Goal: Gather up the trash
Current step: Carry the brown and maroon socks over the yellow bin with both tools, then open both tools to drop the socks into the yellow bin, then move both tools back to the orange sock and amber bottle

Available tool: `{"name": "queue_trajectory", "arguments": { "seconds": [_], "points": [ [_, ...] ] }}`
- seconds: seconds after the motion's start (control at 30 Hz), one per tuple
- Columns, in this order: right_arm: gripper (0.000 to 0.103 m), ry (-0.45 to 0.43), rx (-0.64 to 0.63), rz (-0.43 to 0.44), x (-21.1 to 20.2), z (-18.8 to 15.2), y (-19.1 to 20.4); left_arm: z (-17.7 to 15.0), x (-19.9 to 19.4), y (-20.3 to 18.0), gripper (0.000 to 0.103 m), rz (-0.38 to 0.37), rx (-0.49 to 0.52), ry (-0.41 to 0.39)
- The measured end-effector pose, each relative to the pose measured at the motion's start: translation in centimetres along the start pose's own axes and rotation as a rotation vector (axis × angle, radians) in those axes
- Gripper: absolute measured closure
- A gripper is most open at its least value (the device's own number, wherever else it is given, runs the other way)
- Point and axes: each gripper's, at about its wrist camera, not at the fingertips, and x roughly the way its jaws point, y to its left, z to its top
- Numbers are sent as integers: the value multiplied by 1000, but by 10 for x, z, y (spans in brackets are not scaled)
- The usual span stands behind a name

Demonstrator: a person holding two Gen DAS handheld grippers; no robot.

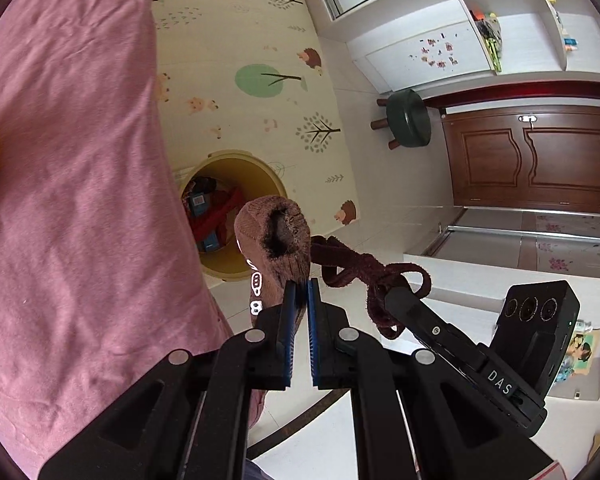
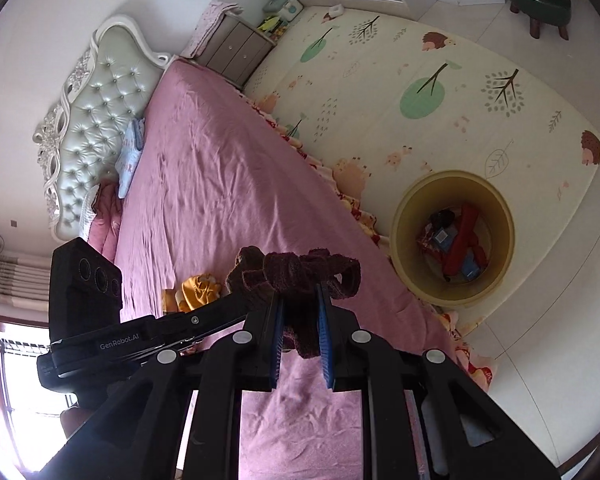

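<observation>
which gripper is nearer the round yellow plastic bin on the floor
Left, though not by much. The left gripper, clamping a brown knitted sock, sits just short of the yellow bin. The right gripper, holding a dark maroon strap, is above the pink bedsheet.

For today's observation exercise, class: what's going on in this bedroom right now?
A person with a handheld tool in each hand is clearing things off a pink bed. The left tool is shut on a brown sock; the right tool grips a tangled dark maroon strap. A yellow bin on the floor beside the bed already holds some items. An orange item lies on the bed.
</observation>
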Motion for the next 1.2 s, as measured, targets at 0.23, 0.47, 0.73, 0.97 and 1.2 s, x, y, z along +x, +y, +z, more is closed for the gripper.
{"name": "queue_trajectory", "arguments": {
  "seconds": [0.23,0.47,0.73,0.97,1.2],
  "points": [
    [87,-8,50,-41,1,30,-45,28,56,-30,97,34,44,71],
    [69,-14,116,-40,10,48,-72,48,81,-41,85,94,121,94],
    [65,-26,174,-36,10,47,-80,49,69,-35,29,176,146,53],
    [63,-15,150,-27,10,35,-57,30,46,-33,25,180,167,44],
    [63,14,48,-22,12,14,-10,6,3,-13,19,198,136,-22]
  ]
}}
